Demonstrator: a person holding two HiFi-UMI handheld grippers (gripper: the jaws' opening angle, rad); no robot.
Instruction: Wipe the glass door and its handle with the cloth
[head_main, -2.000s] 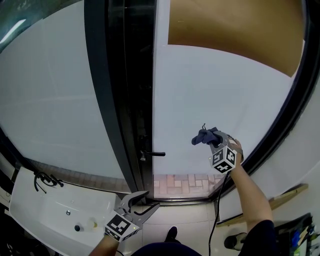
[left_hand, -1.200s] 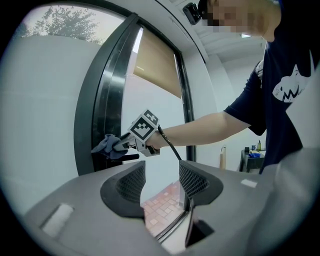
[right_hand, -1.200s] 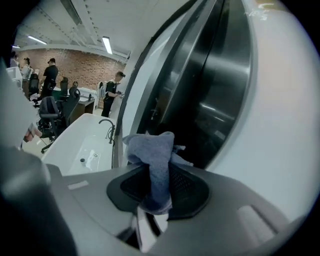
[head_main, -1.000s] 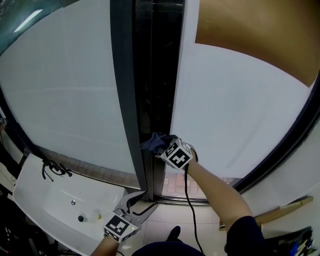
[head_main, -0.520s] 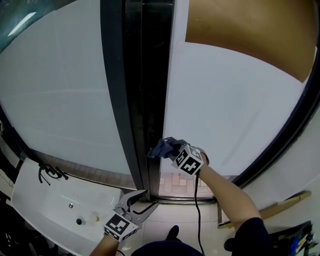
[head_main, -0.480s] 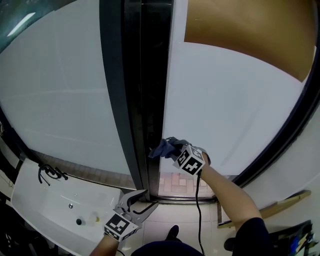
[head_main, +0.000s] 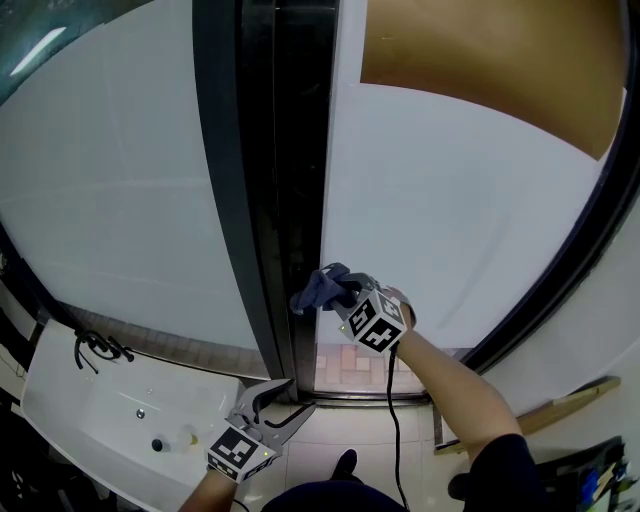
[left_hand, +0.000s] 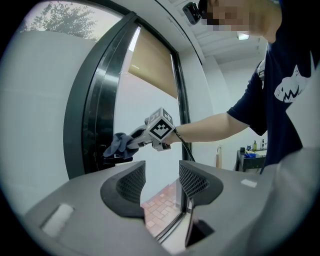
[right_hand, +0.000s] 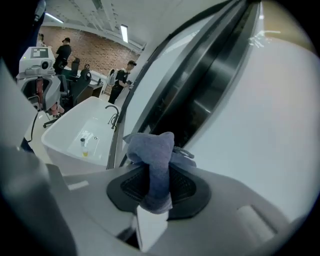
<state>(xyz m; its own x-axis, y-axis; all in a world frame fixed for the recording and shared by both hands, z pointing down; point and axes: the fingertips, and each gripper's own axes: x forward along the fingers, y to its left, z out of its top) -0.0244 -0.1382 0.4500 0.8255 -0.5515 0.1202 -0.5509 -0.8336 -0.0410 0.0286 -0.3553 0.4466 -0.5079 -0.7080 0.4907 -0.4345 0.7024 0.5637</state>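
Since two seconds ago the right hand-held gripper (head_main: 338, 292) has swung left, off the open pane and over to the door's edge, while the left one has stayed low at the bottom of the head view. The glass door (head_main: 450, 220) fills most of the scene, frosted white, with a tan blind (head_main: 480, 70) showing in its upper part and a clear strip at the bottom through which red brick paving (head_main: 350, 365) appears. To its left stands the dark door frame (head_main: 270, 200), and beyond that another frosted pane (head_main: 110, 200). A white sink (head_main: 120, 410) with a black tap (head_main: 95, 348) sits at the lower left. The right hand-held gripper is clamped on the blue-grey cloth (head_main: 320, 288), which bunches out past its jaws and lies against the door edge beside the frame. In the left gripper view the cloth rests on top of the dark handle (left_hand: 109, 158), which juts out just beneath it. The left hand-held gripper (head_main: 280, 402) has its jaws apart with nothing between them, well below the cloth.
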